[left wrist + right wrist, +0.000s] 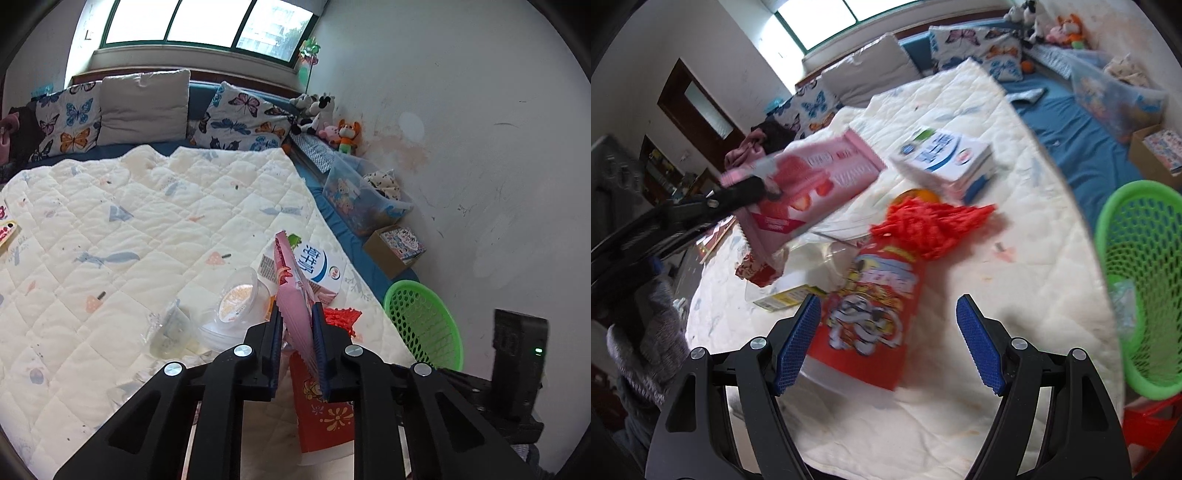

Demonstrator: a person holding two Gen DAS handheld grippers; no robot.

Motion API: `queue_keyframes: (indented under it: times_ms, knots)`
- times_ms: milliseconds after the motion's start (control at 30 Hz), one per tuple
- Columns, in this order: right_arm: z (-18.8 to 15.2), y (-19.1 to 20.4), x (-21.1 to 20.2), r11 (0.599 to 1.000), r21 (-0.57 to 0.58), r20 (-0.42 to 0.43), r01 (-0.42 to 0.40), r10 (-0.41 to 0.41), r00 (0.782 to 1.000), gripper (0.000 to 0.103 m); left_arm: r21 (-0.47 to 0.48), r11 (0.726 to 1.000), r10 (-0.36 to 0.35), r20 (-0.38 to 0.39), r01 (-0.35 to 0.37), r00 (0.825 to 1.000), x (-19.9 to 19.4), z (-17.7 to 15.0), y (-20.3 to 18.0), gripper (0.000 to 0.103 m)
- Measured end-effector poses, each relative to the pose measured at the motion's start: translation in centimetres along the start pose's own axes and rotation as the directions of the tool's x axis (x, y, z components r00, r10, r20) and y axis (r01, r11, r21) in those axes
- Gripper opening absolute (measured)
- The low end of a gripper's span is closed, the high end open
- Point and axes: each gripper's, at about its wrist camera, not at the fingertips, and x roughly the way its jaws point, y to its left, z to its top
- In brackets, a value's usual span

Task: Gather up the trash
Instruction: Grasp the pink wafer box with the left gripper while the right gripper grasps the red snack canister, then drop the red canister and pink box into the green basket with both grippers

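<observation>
My left gripper [295,314] is shut on a flat pink wrapper [291,288], held edge-on above the quilt. The right wrist view shows the same pink wrapper [812,184] lifted off the bed in black jaws. My right gripper [888,308] stands open over a red snack packet [875,310] with cartoon print, which lies between its blue pads [798,343] without touching them. Red mesh netting [931,225] lies at the packet's far end. A white and blue milk carton [945,158] lies beyond it. A green mesh basket [1141,291] stands off the bed's right edge.
Clear plastic cups [236,306] and a crumpled clear bag [170,328] lie on the cream quilt [147,221]. A small yellow box [786,297] lies left of the red packet. Pillows, plush toys, a clear bin [365,199] and a cardboard box [395,247] line the wall side.
</observation>
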Motion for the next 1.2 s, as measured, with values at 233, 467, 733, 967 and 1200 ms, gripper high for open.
queue_keyframes:
  times_ms: [233, 467, 733, 967, 1200]
  knots:
    - [1.1, 0.3, 3.1, 0.997, 0.069, -0.081, -0.033, 0.038, 0.996, 0.076, 0.013, 1.000, -0.003, 0.033, 0.003, 0.999, -2.4, 0.1, 0.8, 0.015]
    - [1.0, -0.5, 5.0, 0.989, 0.141, -0.150, -0.051, 0.072, 0.986, 0.074, 0.013, 1.000, -0.003, 0.070, 0.002, 0.998, -4.1, 0.8, 1.6, 0.015]
    - [0.8, -0.7, 3.5, 0.986, 0.146, -0.120, -0.084, 0.102, 0.988, 0.071, 0.020, 1.000, -0.008, 0.079, 0.006, 0.997, -4.7, 1.2, 1.3, 0.015]
    - [-0.4, 0.0, -1.0, 0.993, 0.078, -0.003, -0.088, 0.089, 0.996, 0.070, 0.044, 0.999, -0.027, 0.084, 0.023, 0.996, -4.7, 1.3, -0.5, 0.015]
    - [-1.5, -0.4, -5.3, 0.999, 0.028, 0.110, -0.025, 0.022, 0.994, 0.069, 0.081, 0.995, -0.062, 0.073, 0.056, 0.995, -4.0, 1.4, -3.2, 0.014]
